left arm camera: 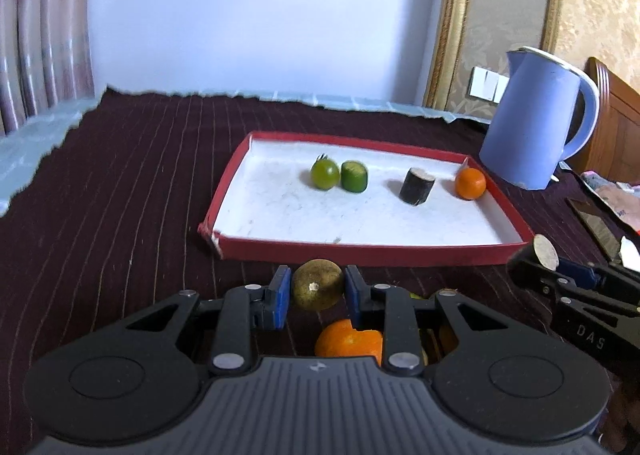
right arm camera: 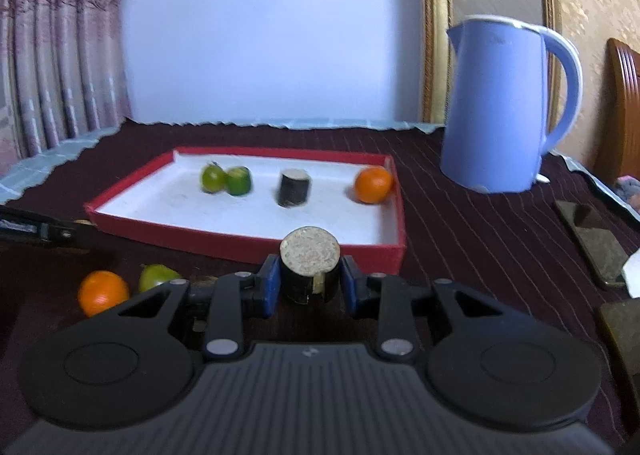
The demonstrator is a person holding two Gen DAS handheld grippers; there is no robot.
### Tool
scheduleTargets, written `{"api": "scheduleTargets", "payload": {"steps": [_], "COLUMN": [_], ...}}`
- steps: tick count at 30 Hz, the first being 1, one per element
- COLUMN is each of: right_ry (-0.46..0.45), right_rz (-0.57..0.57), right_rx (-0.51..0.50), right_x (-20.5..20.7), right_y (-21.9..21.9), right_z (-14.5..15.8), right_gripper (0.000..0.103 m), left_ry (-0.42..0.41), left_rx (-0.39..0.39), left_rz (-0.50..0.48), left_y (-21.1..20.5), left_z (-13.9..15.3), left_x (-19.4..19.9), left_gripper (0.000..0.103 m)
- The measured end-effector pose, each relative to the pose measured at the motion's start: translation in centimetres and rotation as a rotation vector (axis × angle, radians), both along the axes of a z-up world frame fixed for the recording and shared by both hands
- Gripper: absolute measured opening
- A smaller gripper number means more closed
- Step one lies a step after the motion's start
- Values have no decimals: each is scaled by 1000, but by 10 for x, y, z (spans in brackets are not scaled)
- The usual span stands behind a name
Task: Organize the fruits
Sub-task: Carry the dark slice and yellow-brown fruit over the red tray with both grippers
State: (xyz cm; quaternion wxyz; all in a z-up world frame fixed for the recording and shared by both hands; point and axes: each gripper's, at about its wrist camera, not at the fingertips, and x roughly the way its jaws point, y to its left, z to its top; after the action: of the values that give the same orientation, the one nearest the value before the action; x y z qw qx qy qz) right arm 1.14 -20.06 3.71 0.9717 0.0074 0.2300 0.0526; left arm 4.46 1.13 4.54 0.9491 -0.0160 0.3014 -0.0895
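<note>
The left tool clamps a dull, speckled olive-brown round fruit just before the red-rimmed, white-floored tray. The right tool pinches a dark cylinder with a pale grainy end, also just before the tray. Below the left tool, a glossy orange is half hidden.

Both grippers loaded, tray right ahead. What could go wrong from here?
1. The left gripper pinches a round olive-brown fruit near the pad tips; it may slip out.
2. The right gripper holds a dark cylinder; both head for one red tray, so they might collide.
3. The orange sits by the tray's corner; a bump could roll it.
</note>
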Motion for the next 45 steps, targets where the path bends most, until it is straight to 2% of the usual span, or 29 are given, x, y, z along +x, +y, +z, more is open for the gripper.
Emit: {"api": "scheduleTargets", "payload": {"steps": [5,14,27,36,45], "right_ry": [-40,-57,-52,-50,-47], "right_rz": [8,-1,-2,2,7], "right_rx": [18,19,23,12,1], "right_x": [-6,2,14,26,37], "right_y": [8,9,3,5,7], "right_z": [11,22,26,28,27], "right_gripper": [30,30,30,30,30], "left_ry": [-29,-81,-66,-20,-2], "left_rx": [44,94,119,115,160], "left_rz": [-1,12,-19,6,38], "left_y": [-12,-21,-42,-44,-52], "left_z": [3,12,8,4,0], "left_x": [-2,3,21,44,67], "left_gripper": [28,28,28,28,28]}}
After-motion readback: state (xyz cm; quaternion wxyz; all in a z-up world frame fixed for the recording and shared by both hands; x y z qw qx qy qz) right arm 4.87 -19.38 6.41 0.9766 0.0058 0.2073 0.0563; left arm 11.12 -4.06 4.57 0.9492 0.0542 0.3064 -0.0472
